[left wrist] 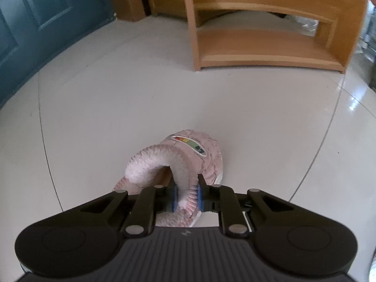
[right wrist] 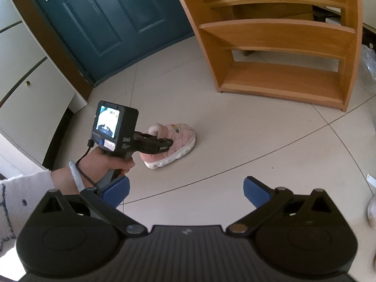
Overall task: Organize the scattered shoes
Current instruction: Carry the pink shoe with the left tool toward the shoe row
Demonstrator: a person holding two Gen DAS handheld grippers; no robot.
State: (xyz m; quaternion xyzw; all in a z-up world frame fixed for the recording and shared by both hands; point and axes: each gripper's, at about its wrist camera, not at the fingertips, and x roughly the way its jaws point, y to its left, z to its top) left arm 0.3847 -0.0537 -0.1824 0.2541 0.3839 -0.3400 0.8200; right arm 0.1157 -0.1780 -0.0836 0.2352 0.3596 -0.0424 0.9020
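While left tool (left wrist: 186,197) pinches pink shoe (left wrist: 188,157) collar, right tool (right wrist: 185,191) spread; casing reads "DAS".

Wide open tiled floor (left wrist: 145,98) between the pink shoe (left wrist: 188,162) and the wooden shoe rack (left wrist: 265,44), nothing lying across it. Rack's shelves are bare, side panels framing the openings. Blue door (right wrist: 112,16) and white cabinet (right wrist: 30,89) close off the left side
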